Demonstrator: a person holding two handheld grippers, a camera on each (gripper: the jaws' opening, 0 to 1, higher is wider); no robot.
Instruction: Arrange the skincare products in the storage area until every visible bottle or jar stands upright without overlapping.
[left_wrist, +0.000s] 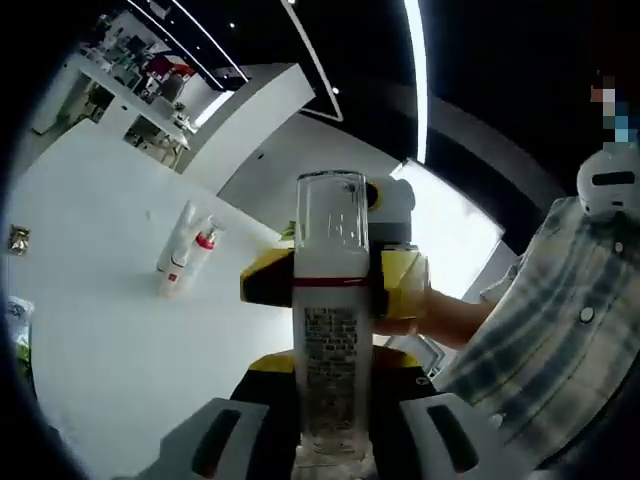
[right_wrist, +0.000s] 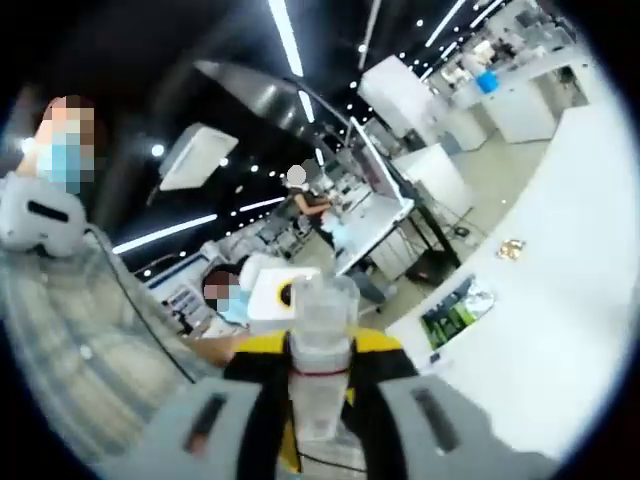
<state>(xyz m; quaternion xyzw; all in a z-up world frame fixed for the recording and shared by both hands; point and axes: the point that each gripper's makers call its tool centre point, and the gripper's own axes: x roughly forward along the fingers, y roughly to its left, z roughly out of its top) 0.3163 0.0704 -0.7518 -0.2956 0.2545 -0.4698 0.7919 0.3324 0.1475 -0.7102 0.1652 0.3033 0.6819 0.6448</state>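
Both grey jaws of the left gripper (left_wrist: 330, 440) rise from the bottom of the left gripper view and press against the base of a tall bottle (left_wrist: 331, 320), one on each side, so they are clamped on it. That bottle has flat, squared sides, a clear plastic cap over its top, a thin red band below the cap and a pale label covered in small dark print. It is held up off the white table (left_wrist: 110, 340), lengthwise along the jaws.

Facing it from behind is the right gripper (left_wrist: 335, 290), yellow and black, whose body sits at the level of the red band. In the right gripper view its own grey jaws come up at either side of the same clear-capped bottle (right_wrist: 322, 360), and the right gripper (right_wrist: 320, 420) looks closed on it too, though the contact itself is blurred. Beyond the bottle there, the left gripper (right_wrist: 310, 350) shows as a yellow and black shape.

Two slim white bottles (left_wrist: 185, 252) lie on their sides on the smooth table, touching along their length; one has a red collar near its nozzle. A green and black packet (right_wrist: 455, 310) lies flat on the white surface in the right gripper view. A person in a plaid shirt (left_wrist: 545, 330) stands behind the grippers.
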